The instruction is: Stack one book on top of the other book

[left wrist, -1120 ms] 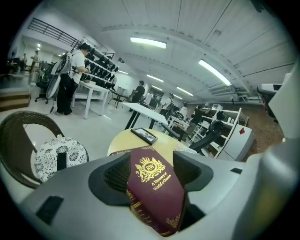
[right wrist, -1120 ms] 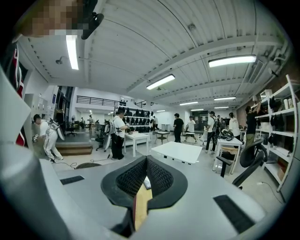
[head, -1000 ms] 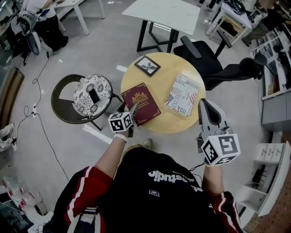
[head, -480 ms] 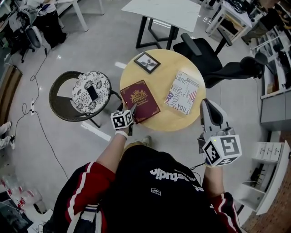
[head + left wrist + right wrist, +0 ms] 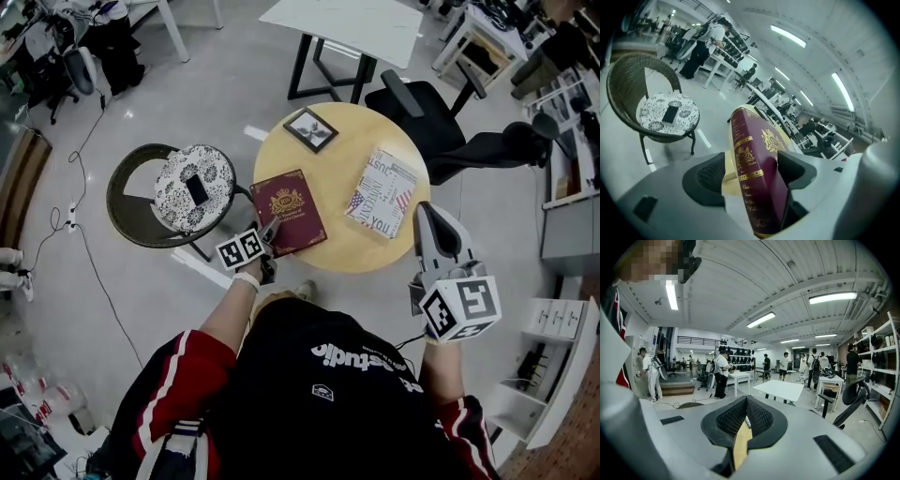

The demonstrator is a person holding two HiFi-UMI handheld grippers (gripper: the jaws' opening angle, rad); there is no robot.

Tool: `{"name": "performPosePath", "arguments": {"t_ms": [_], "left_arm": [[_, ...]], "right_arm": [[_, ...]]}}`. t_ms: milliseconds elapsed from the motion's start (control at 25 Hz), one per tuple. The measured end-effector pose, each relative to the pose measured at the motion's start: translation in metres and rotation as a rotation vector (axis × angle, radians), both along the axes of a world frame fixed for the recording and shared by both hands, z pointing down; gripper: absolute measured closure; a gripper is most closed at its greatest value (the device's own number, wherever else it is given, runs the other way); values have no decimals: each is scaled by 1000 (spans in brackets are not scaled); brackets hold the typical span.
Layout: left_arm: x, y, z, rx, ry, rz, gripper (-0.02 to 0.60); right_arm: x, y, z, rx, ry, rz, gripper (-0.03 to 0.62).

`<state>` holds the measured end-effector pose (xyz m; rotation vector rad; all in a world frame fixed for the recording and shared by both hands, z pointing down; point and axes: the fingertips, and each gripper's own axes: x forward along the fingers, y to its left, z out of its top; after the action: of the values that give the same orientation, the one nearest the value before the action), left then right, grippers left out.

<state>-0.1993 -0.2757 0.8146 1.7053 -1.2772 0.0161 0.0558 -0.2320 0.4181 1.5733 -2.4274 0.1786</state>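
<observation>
A maroon book with gold print [image 5: 288,211] lies on the round wooden table [image 5: 342,161], toward its near left. To its right, apart from it, lies a white book with a flag pattern [image 5: 381,192]. My left gripper [image 5: 270,230] is at the maroon book's near corner. In the left gripper view the book [image 5: 761,187] stands between the jaws of my left gripper [image 5: 752,174]. The jaws have just been opening, and the left pad stands off the spine. My right gripper [image 5: 422,210] hovers by the table's near right edge, its pads [image 5: 757,416] together and empty.
A small framed picture [image 5: 311,129] lies at the table's far side. A wicker chair with a patterned cushion and a phone [image 5: 192,187] stands to the left. A black office chair [image 5: 422,117] and a white table [image 5: 347,23] stand beyond.
My left gripper has dropped a little and rolled at the maroon book's near corner. The right gripper has stayed put.
</observation>
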Motion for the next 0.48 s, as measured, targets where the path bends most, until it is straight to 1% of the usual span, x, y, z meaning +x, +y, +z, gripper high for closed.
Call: {"name": "performPosePath", "arguments": {"t_ms": [80,160,200,320,360,480], "left_arm": [[5,-3,-1,-4,96,-13,230],[8,-8,-2,-9,157,-27,227],[9,-11,-1,-15,165,-27,225],[10,-14,6,-32,151,-28,225],[9,-15,8,-37,159,-39,225],[7,-16,15,-52,218,-53,218]], "right_arm": [[1,-1,2,-10,-5,-1,565],[1,-1,5,-23,-5,0,565],[2,-2,7,-27,-5,1,565],[1,-1,9,-33,-6,-2,565],[0,-1,10,-36,-6,-3,565],[-1,0,13,-45,-10,-5,565]]}}
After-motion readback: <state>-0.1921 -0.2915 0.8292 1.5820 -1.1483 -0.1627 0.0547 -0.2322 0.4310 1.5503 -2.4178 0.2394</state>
